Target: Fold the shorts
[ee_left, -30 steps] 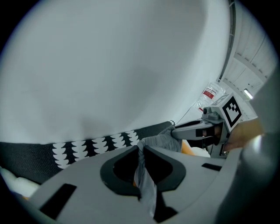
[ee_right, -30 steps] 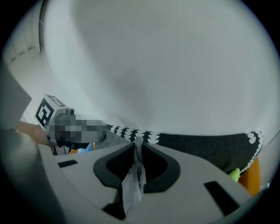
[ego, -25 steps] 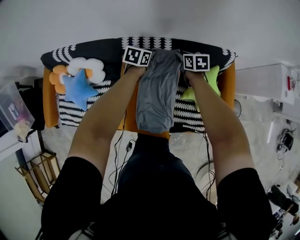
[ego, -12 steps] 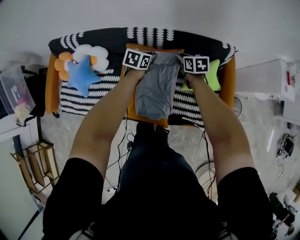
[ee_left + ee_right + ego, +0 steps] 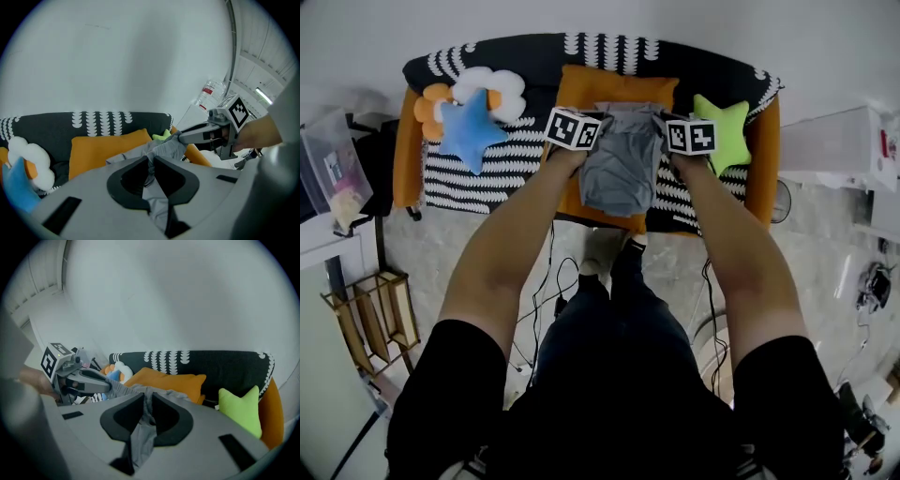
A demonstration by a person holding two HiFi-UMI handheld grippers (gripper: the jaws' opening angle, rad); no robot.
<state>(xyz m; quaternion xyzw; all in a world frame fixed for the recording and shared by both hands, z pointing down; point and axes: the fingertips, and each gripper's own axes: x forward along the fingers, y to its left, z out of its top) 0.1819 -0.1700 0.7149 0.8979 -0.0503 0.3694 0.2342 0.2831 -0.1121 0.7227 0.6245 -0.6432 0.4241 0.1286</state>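
Grey shorts (image 5: 617,164) are held up by the top edge, one corner in each hand-held gripper, over the middle of the sofa (image 5: 759,178). The left hand-held gripper (image 5: 151,161) is clenched on a bunched fold of the fabric, which is pinched between the black pads and runs down through the gap. The right hand-held gripper (image 5: 146,401) is clamped on the opposite corner in the same way, with grey cloth trailing down between its jaws. The two grippers are kept level and near each other, and the waist edge sags slightly between them. In the head view the shorts are seen as a narrow strip in front of an orange cushion (image 5: 619,89). Whether the lower hem rests on the seat cannot be told. A green star pillow (image 5: 727,131) is seen to the right and a blue star pillow (image 5: 469,131) to the left.
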